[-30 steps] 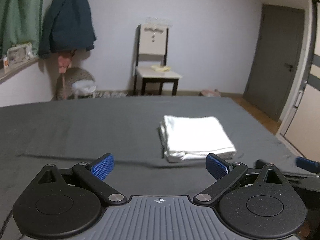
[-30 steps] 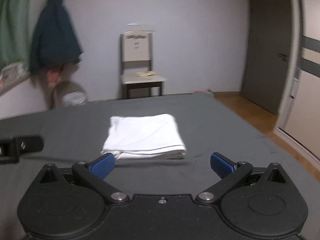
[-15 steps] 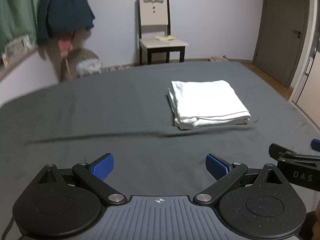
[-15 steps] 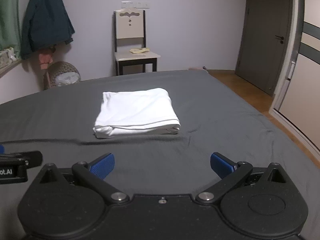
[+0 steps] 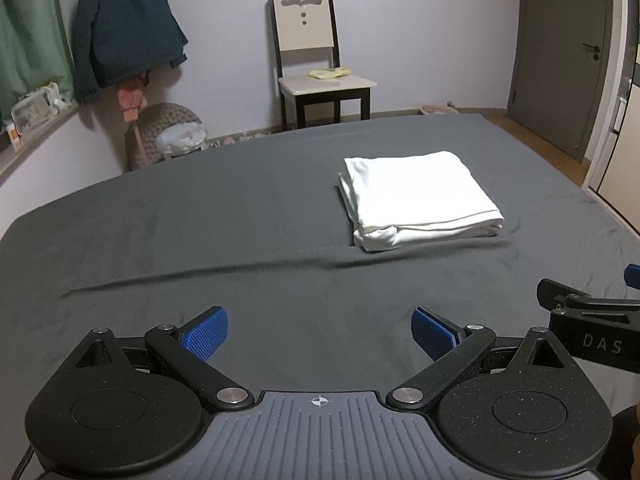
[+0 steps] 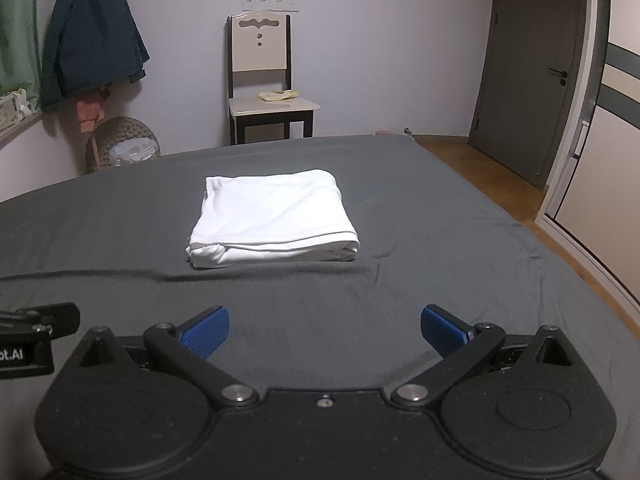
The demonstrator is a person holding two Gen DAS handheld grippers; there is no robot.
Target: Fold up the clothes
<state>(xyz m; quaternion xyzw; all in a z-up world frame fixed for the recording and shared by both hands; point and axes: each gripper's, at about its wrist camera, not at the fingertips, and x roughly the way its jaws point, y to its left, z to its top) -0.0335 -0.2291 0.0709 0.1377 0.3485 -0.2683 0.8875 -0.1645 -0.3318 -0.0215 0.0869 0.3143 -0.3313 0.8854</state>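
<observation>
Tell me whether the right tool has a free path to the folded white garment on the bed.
Probably yes. The right tool is open and holds nothing, and the folded white garment lies ahead of it, with only bare grey sheet between them. The left tool sits off to the side.

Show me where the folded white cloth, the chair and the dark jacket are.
folded white cloth [image 6: 272,212], right wrist view, top layer.
chair [image 5: 306,32], left wrist view, backrest.
dark jacket [image 5: 124,28], left wrist view, middle.

Two low wrist views side by side over the bed [image 5: 240,240], both facing the far chair [image 6: 260,80].
</observation>
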